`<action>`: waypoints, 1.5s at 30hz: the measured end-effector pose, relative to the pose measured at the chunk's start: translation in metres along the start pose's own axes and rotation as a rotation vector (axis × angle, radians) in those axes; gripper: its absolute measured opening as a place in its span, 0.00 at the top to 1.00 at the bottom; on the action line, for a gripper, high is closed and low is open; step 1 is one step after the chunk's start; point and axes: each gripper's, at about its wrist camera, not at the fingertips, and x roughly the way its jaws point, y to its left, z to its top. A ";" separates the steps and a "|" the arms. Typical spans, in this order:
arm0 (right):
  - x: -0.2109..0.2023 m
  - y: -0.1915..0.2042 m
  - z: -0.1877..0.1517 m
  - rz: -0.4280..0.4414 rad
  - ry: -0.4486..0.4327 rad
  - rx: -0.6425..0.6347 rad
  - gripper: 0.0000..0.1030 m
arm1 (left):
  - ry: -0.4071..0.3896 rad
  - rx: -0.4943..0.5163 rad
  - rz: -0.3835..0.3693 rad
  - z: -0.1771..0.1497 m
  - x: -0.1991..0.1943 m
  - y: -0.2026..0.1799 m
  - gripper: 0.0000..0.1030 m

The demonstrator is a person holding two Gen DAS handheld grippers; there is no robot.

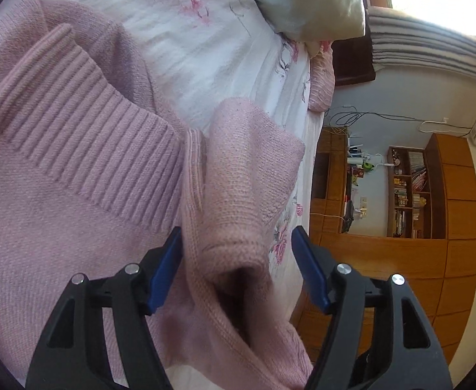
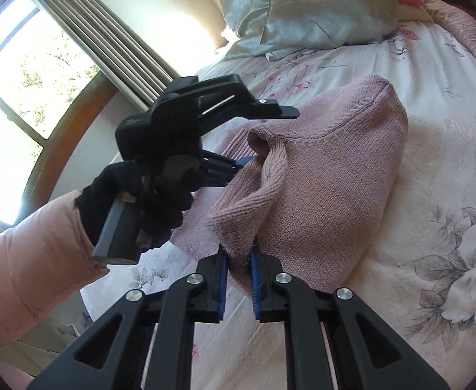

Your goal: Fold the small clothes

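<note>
A: Where does the garment sit?

B: One pink knit sweater (image 2: 328,175) lies on the bed (image 2: 432,104), part folded, its ribbed hem (image 1: 85,130) turned up on the left wrist view. Its long axis runs away from both tools, toward the pillows (image 2: 306,9) at the head of the bed.

A: Right tool?

B: The right tool (image 2: 239,260) has its blue pads narrow, pinching a raised corner of the knit at its near edge. The cloth lifts into a ridge just ahead of it.

A: And the left tool?

B: The left tool (image 1: 238,266) stands wide, a rolled tube of the knit, likely a sleeve (image 1: 238,188), lying between its pads but not gripped. From the right wrist view it is held in a dark-gloved hand (image 2: 147,191) above the sweater's far left side.

A: Which is nearer the next fold?

B: Judged, the right: it already holds an edge and could carry it across toward the left.

A: Count?

B: One sweater, two tools, at least two pillows
</note>
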 end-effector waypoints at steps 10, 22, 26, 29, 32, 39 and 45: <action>0.000 0.011 0.003 0.055 -0.021 -0.004 0.88 | -0.007 0.177 0.042 0.007 -0.006 -0.037 0.80; 0.061 0.095 0.018 0.159 0.034 -0.131 0.88 | -0.188 0.315 0.072 0.015 -0.129 -0.021 0.81; 0.098 0.117 0.013 0.099 0.102 -0.172 0.88 | -0.216 0.277 0.110 0.022 -0.143 0.013 0.81; 0.123 0.123 0.004 0.033 0.153 -0.200 0.88 | -0.200 0.237 0.126 0.028 -0.139 0.038 0.81; 0.146 0.116 -0.006 -0.003 0.204 -0.180 0.88 | -0.186 0.224 0.178 0.030 -0.128 0.059 0.81; 0.177 0.099 -0.022 -0.006 0.249 -0.111 0.81 | -0.214 0.175 0.219 0.029 -0.116 0.088 0.76; 0.165 0.103 -0.025 0.113 0.230 -0.073 0.52 | -0.231 0.208 0.284 0.018 -0.138 0.076 0.68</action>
